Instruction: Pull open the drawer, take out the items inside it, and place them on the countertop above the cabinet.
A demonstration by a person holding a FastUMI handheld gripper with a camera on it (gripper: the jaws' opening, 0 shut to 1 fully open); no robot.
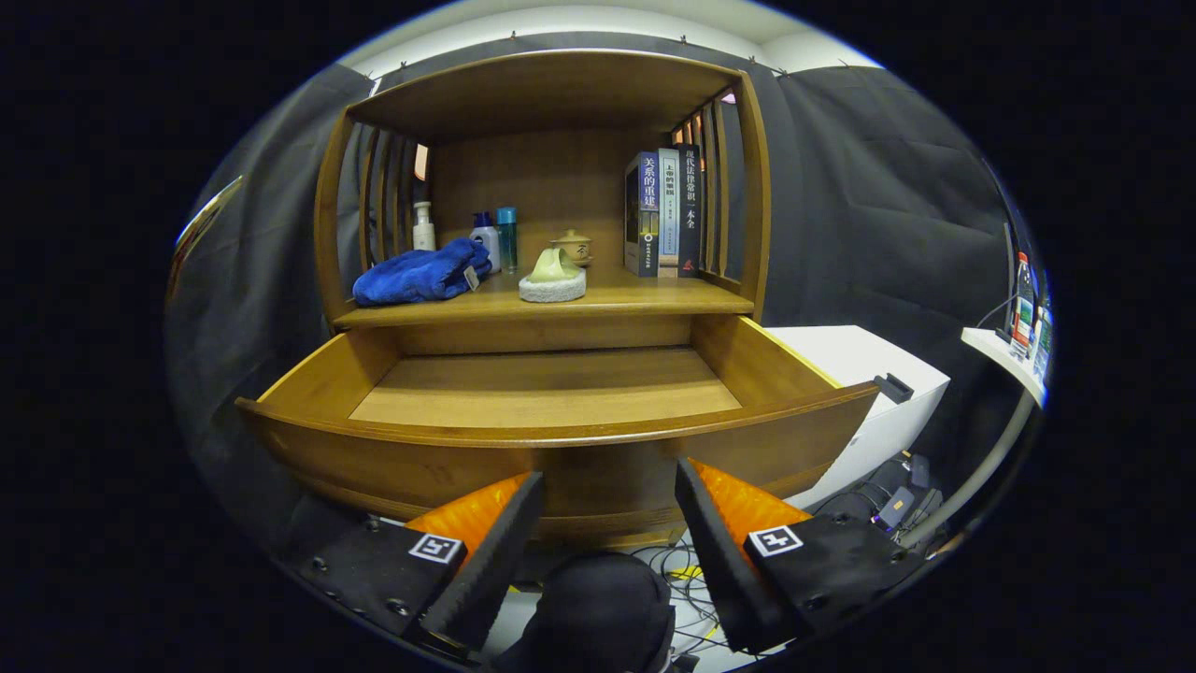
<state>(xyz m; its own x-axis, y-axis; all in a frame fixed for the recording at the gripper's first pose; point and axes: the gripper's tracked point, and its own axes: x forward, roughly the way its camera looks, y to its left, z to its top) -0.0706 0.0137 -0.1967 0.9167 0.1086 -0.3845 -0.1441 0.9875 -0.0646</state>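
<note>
The drawer (pixel 561 439) stands pulled well out of the wooden cabinet (pixel 547 103), and its bare wooden floor shows from front to back. The gripper (pixel 607 495) hangs just in front of the drawer's front panel, its two fingers spread wide apart with nothing between them.

On the countertop (pixel 654 297) above the drawer lies a crumpled blue towel (pixel 420 273) towards the left. Just right of it sits a small pale slipper-like thing on a white base (pixel 553 277), though I cannot make out quite what it is. Behind these stand a white bottle (pixel 424 227), two more bottles (pixel 495 239) close together, and a small lidded cup (pixel 572 247). Three books (pixel 665 213) stand upright against the slatted right side. A white box (pixel 869 374) sits beside the cabinet, to the right of the drawer.
</note>
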